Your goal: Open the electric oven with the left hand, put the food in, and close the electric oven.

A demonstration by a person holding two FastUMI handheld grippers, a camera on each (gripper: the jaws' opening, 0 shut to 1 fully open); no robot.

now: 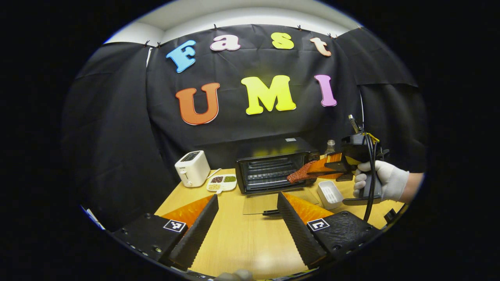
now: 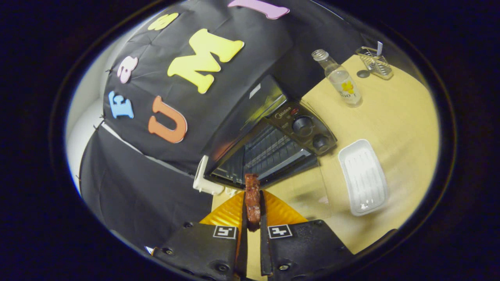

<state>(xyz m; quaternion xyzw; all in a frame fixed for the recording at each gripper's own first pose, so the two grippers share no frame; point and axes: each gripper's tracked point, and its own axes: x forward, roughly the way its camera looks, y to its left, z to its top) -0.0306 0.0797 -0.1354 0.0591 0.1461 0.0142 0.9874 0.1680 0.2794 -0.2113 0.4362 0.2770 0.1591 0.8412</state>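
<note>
The black electric oven [image 1: 273, 166] stands at the back of the wooden table with its glass door [image 1: 265, 203] folded down flat and the wire rack inside showing. My left gripper [image 1: 248, 218] hovers open over the table in front of that door, nothing between its fingers. My right gripper [image 1: 314, 168], held by a gloved hand [image 1: 384, 179], is shut on a brown strip of food [image 1: 300, 174] just in front of the oven's mouth. In the right gripper view the food [image 2: 252, 185] sticks out past the right gripper [image 2: 252, 203] toward the oven [image 2: 269, 150].
A white tray [image 1: 330, 193] [image 2: 363, 177] lies right of the oven door. A white toaster [image 1: 192, 168] and a small divided dish [image 1: 222, 182] sit left of the oven. A clear bottle [image 2: 340, 80] and a wire holder [image 2: 374, 61] stand behind on the table [image 2: 394, 121].
</note>
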